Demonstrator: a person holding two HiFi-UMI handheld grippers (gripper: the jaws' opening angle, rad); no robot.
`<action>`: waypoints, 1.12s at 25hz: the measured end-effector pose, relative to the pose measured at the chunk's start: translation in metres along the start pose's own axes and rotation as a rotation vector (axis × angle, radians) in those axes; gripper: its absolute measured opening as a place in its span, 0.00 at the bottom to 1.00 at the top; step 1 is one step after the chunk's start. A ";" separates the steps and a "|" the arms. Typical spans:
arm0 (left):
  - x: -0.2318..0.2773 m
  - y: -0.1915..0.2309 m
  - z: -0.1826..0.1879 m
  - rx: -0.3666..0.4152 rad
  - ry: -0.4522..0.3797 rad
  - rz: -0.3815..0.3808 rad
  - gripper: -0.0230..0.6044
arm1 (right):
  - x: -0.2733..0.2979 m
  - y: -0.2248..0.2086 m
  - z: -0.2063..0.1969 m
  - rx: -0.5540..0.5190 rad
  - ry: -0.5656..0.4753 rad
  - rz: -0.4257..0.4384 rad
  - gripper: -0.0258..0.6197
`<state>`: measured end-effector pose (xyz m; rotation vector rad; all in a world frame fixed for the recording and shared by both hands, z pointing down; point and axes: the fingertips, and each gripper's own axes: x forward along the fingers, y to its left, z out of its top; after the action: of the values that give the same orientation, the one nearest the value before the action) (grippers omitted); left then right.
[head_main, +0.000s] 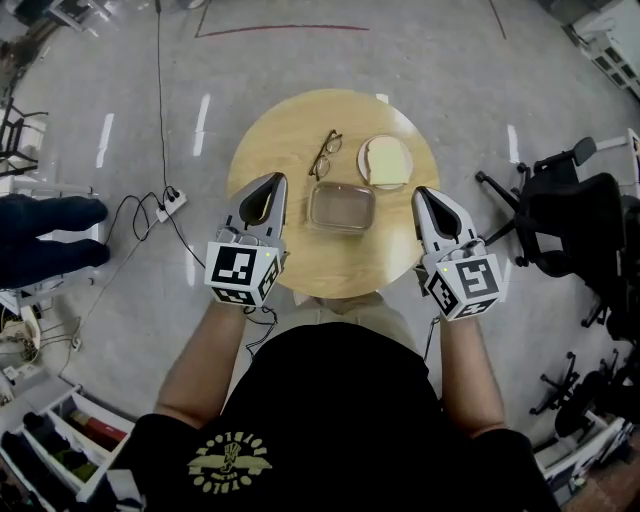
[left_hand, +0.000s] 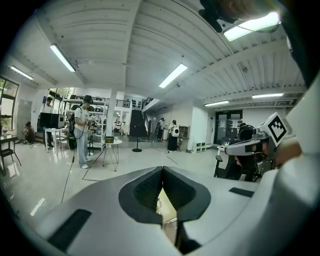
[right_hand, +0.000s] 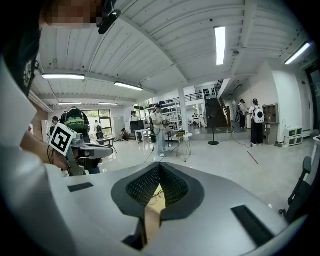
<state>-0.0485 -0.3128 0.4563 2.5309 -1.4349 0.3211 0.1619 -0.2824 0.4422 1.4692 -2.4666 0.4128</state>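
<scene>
A round wooden table carries a clear rectangular container at its middle, a pair of glasses behind it, and a slice of bread on a white plate at the back right. My left gripper hovers over the table's left edge, jaws shut and holding nothing. My right gripper hangs over the right edge, also shut and holding nothing. Each gripper view looks level across the room past closed jaws, with a sliver of tabletop showing beneath.
A power strip and cables lie on the floor to the left. Black office chairs stand on the right. Shelving bins sit at lower left. People stand far off in the hall.
</scene>
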 end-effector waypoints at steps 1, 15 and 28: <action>0.003 0.000 -0.004 -0.008 0.010 -0.002 0.06 | 0.002 -0.002 -0.003 0.001 0.006 0.002 0.06; 0.031 0.009 -0.066 -0.115 0.176 0.004 0.06 | 0.041 -0.017 -0.049 0.037 0.089 0.043 0.06; 0.049 0.009 -0.130 -0.225 0.321 -0.032 0.07 | 0.067 -0.017 -0.111 0.084 0.211 0.075 0.06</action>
<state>-0.0421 -0.3195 0.5956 2.2021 -1.2314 0.5040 0.1522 -0.3048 0.5704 1.2921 -2.3669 0.6575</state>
